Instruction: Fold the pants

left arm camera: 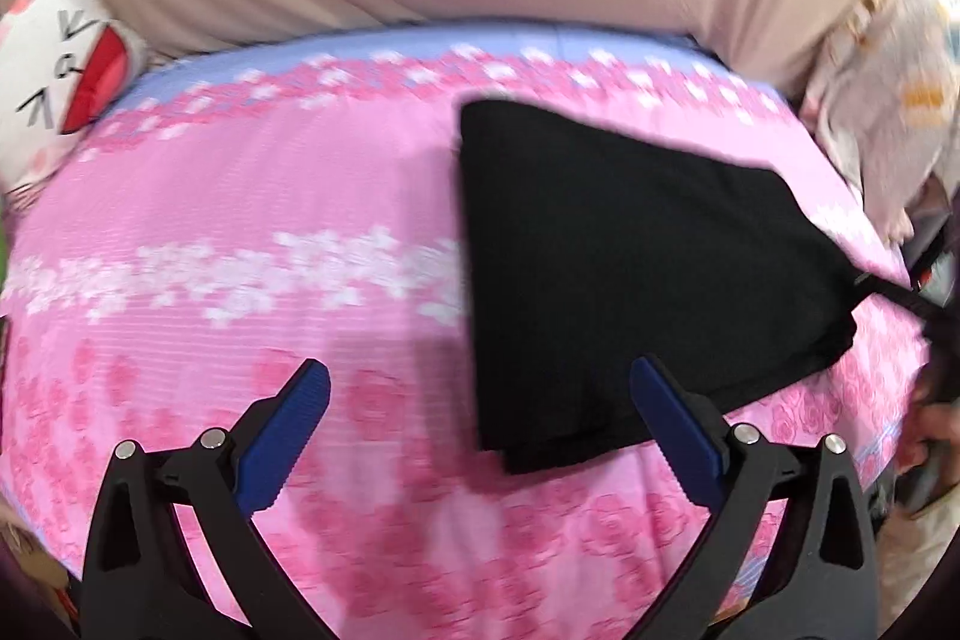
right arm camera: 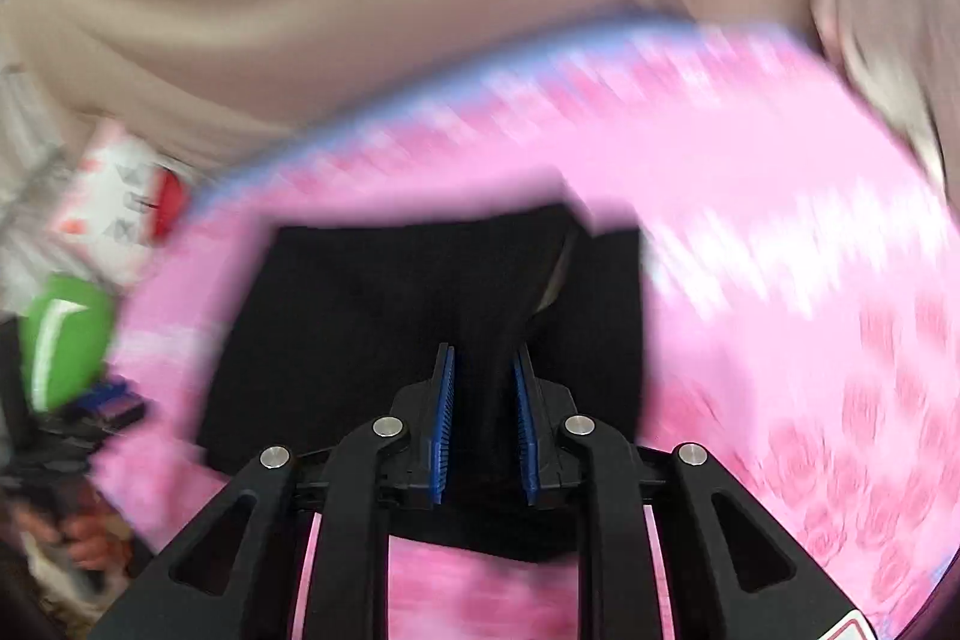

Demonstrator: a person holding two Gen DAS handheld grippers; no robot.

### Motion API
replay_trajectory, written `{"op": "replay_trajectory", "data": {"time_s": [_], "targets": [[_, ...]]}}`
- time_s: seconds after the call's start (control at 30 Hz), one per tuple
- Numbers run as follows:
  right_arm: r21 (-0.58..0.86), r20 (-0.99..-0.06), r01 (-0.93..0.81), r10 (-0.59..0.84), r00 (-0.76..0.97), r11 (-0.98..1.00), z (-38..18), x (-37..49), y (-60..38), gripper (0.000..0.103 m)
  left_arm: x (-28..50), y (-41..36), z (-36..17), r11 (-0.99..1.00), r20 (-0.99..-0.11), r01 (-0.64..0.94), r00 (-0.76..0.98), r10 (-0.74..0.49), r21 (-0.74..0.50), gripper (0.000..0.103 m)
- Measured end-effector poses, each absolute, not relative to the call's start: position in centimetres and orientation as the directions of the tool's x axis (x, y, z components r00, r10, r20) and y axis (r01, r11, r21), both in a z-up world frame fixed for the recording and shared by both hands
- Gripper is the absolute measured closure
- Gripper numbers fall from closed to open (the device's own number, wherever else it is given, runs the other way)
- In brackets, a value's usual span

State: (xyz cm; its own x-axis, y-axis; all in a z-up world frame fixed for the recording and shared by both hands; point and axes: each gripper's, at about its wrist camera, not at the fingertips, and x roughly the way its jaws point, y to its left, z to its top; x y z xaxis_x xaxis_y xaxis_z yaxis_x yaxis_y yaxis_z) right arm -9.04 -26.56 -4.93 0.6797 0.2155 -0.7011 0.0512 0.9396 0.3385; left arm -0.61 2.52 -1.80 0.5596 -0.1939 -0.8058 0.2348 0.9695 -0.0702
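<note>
Black folded cloth pants point(right arm camera: 420, 316) are clamped between right gripper point(right arm camera: 483, 370) fingers; left gripper point(left arm camera: 480, 388), beside them, is held spread, empty.

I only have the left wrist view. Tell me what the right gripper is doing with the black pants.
Observer: The right gripper is nearly shut, with a bunched fold of the black pants between its blue pads.
Operator: Report what the right view shows beside the bed that mine lacks.
Observer: A green object sits at the left edge of that view, below the white printed cushion.
Operator: Say how sharp that view is.
Observer: It is heavily smeared; the pink floral sheet streaks across it, so fine detail on the pants is unreadable.
</note>
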Motion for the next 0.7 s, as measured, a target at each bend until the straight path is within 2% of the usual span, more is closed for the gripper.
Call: {"op": "replay_trajectory", "data": {"time_s": [0.07, 0.1, 0.23, 0.4, 0.53, 0.67, 0.7], "targets": [[0.452, -0.649, 0.039, 0.298, 0.7, 0.891, -6.4, -9.4, -27.7, 0.081, -0.5, 1.5, -2.2, 0.969, -0.81, 0.241, 0.557, -0.182, -0.052, 0.005], [0.458, -0.643, 0.032, 0.306, 0.702, 0.889, -6.3, -9.5, -27.6, 0.077, -0.4, 1.1, -2.3, 0.971, -0.811, 0.237, 0.559, -0.172, -0.042, 0.005], [0.475, -0.627, 0.0, 0.339, 0.702, 0.88, -5.7, -9.0, -27.3, 0.055, -0.3, 0.8, -2.4, 0.978, -0.81, 0.208, 0.573, -0.121, 0.001, 0.005], [0.482, -0.628, 0.01, 0.337, 0.701, 0.876, -5.7, -7.8, -27.8, 0.05, 0.2, 0.3, -2.7, 0.981, -0.792, 0.172, 0.61, -0.034, 0.09, 0.005], [0.465, -0.633, 0.012, 0.323, 0.703, 0.885, -5.5, -7.2, -26.9, 0.04, 0.7, 0.0, -3.0, 0.98, -0.796, 0.175, 0.605, -0.033, 0.092, 0.005], [0.427, -0.647, 0.014, 0.295, 0.704, 0.904, -5.3, -6.2, -26.0, 0.04, 1.0, -0.4, -3.4, 0.98, -0.799, 0.176, 0.6, -0.031, 0.094, 0.005], [0.425, -0.645, 0.012, 0.294, 0.705, 0.905, -5.3, -6.0, -25.8, 0.043, 1.0, -0.5, -3.5, 0.98, -0.801, 0.177, 0.598, -0.032, 0.093, 0.005]]}}
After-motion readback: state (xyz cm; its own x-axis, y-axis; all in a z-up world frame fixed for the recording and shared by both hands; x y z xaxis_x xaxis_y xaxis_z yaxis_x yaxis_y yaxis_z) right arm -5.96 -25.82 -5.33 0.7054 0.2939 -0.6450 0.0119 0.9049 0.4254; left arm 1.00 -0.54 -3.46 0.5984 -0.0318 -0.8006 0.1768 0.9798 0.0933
